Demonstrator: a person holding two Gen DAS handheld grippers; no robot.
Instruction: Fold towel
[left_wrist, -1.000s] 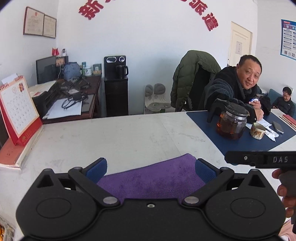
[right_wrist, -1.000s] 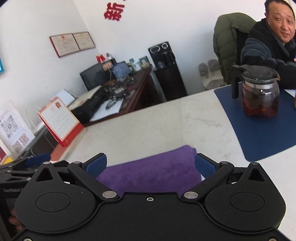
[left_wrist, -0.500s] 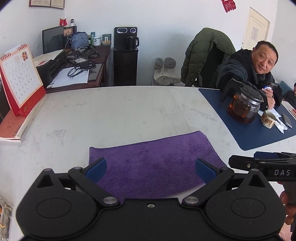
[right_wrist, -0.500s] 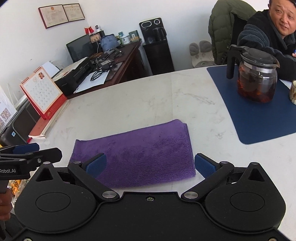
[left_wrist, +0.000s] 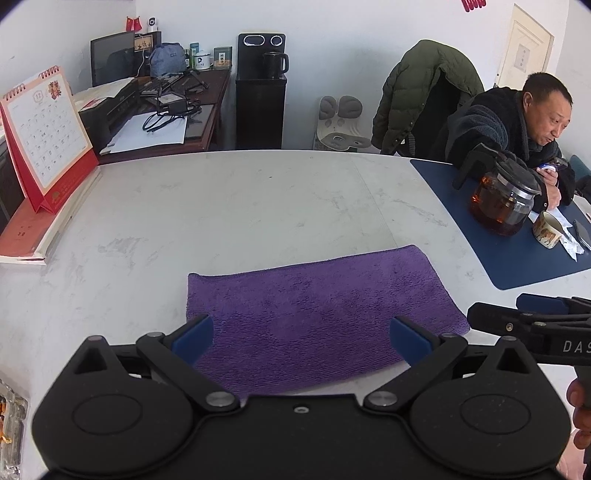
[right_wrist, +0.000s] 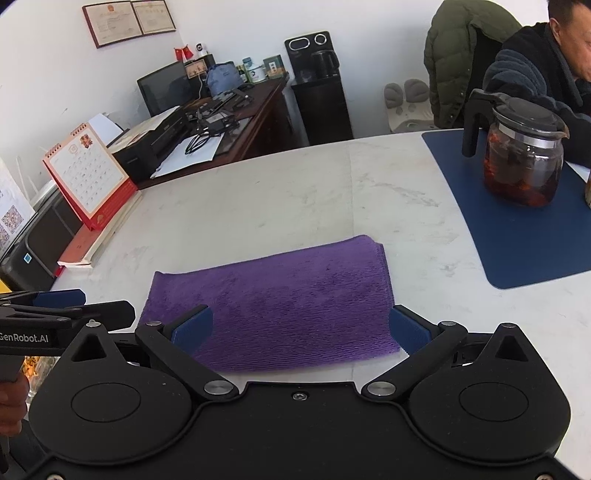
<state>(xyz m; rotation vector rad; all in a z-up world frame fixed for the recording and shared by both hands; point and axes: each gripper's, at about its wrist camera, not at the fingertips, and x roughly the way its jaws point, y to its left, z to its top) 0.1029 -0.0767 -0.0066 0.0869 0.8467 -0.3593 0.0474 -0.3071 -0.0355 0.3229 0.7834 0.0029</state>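
1. one purple towel (left_wrist: 314, 314) lies flat on the white worktop (left_wrist: 240, 206), folded into a wide rectangle; layered edges show at its right end, so at least one fold looks done.
2. left hand-held gripper (left_wrist: 301, 334) hangs over the towel's near edge, jaws apart, nothing held.
3. right hand-held gripper (right_wrist: 301, 328) does likewise, jaws apart and empty, right pad at the towel's right end.
4. both look backed off for a check or a regrip, my guess.
5. glass teapot (right_wrist: 521, 158) sits on the blue mat (right_wrist: 517, 240), well apart from the towel; desk calendar (left_wrist: 44, 136) stands far left.
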